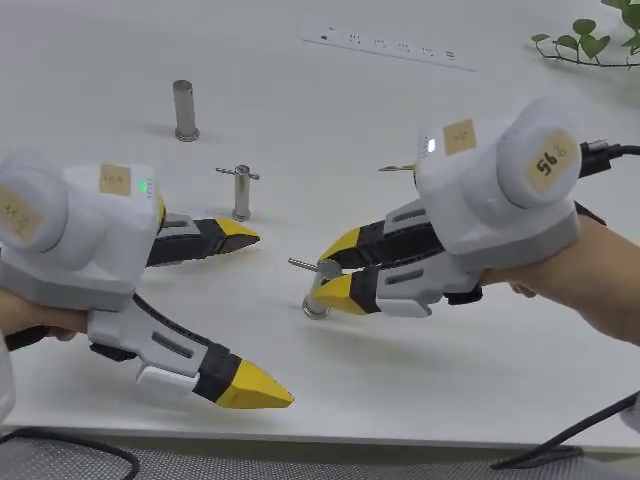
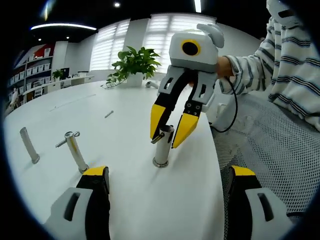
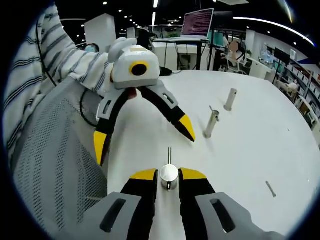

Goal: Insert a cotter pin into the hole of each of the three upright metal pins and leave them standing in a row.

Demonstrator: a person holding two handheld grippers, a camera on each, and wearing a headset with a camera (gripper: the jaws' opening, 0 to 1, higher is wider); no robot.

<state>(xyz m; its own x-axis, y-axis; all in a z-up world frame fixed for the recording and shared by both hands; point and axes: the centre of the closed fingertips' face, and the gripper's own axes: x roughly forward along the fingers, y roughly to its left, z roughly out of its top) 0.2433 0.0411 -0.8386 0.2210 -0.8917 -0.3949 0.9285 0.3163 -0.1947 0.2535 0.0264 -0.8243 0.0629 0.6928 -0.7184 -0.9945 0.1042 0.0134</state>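
Tipping is the main risk on the white bench (image 1: 420,390). Farthest left, the bare grey steel pin (image 1: 184,108) stands upright, well apart from both claws. It has no cotter pin yet, so pushing one in without steadying it could, I judge, topple it. To its right, the steel pin with a cotter pin through its head (image 1: 241,192) stands near the upper jaw of the left claw (image 1: 268,316), and a careless swing of that jaw could knock it flat. Further right, the nearest steel pin (image 1: 317,300) has a thin silver cotter pin (image 1: 303,265) poking out of its top. If the right claw (image 1: 336,270) pulls away crooked, it could drag that cotter pin out or tip the pin and spoil the row.

The left claw is spread wide, holding and touching nothing. The right claw is almost pressed together, pinching the nearest steel pin's top. A loose cotter pin (image 1: 396,168) lies on the bench beyond it.
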